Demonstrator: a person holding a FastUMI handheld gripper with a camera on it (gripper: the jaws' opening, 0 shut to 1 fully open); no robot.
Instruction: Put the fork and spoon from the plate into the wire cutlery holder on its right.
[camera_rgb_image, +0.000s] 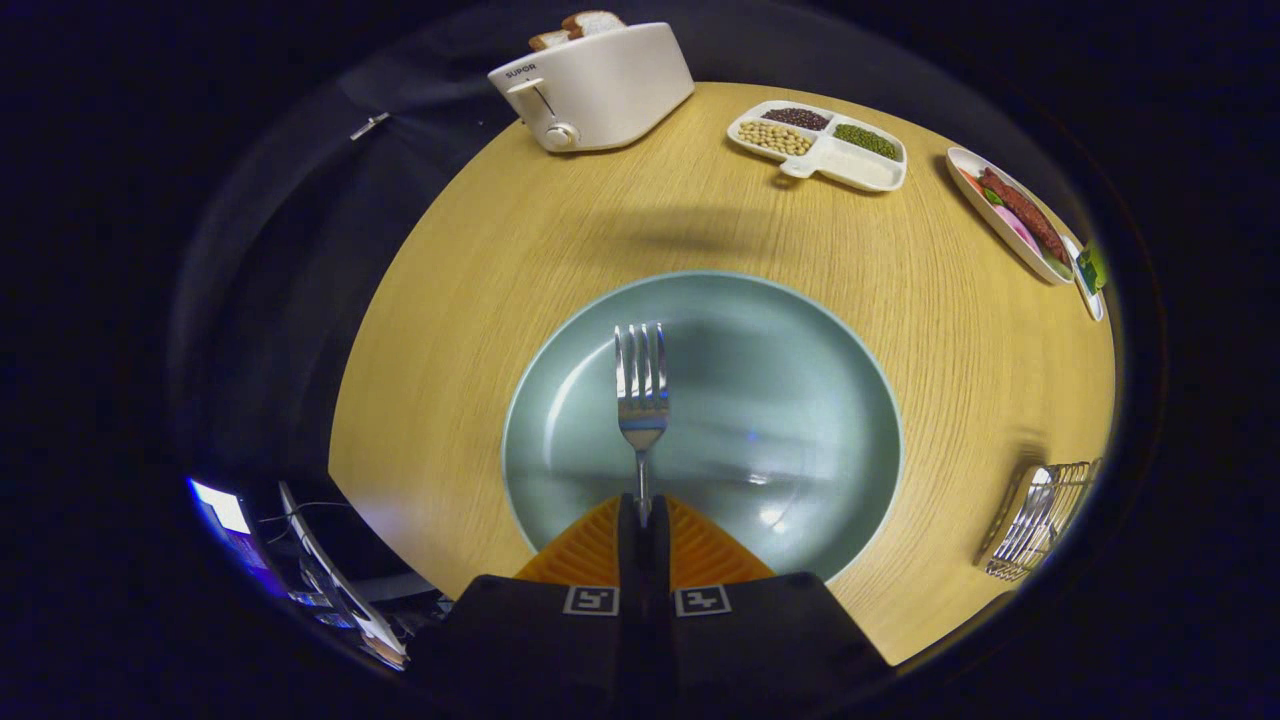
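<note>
Here we see the wooden surface (480, 300) bearing the plate (800, 400); right of the plate stands the wire cutlery holder (1035, 520), beyond the plate a toaster (600, 85). Above the plate, our gripper (643, 512) has its fingers clenched on the fork (641, 385) handle.

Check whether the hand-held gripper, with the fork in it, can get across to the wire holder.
Probably yes: the hand-held gripper grips the silver metal fork above the round grey-green plate; bare wooden tabletop lies between plate and wire cutlery holder.
</note>
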